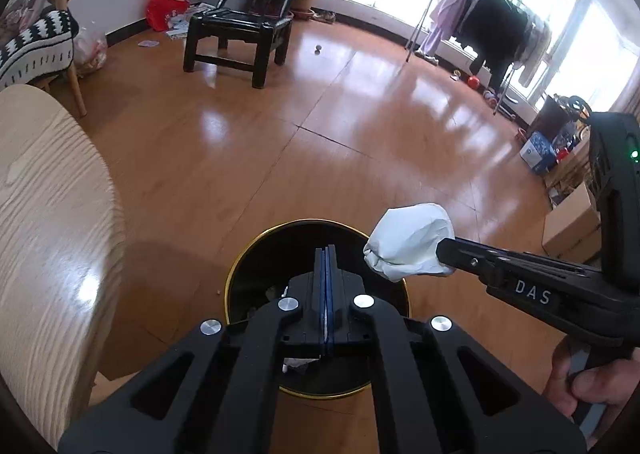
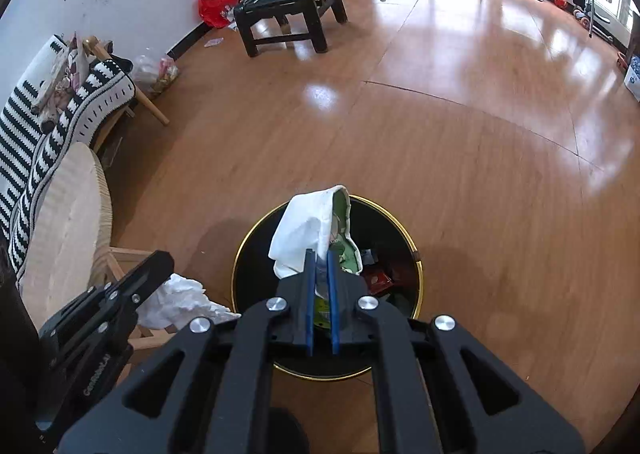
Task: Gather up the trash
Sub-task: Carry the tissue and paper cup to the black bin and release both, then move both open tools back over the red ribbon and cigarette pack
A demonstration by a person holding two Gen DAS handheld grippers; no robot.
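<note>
A black trash bin with a gold rim stands on the wooden floor, with several pieces of trash inside. My left gripper hangs over the bin's near side, shut on a crumpled white tissue. In the left wrist view only slivers of that tissue show under the fingers. My right gripper is shut on a white packet with a green inside, held above the bin's opening.
A round light-wood table stands close on the left of the bin. A black wooden chair is farther back. Cardboard boxes line the right side. A person's hand grips the right handle.
</note>
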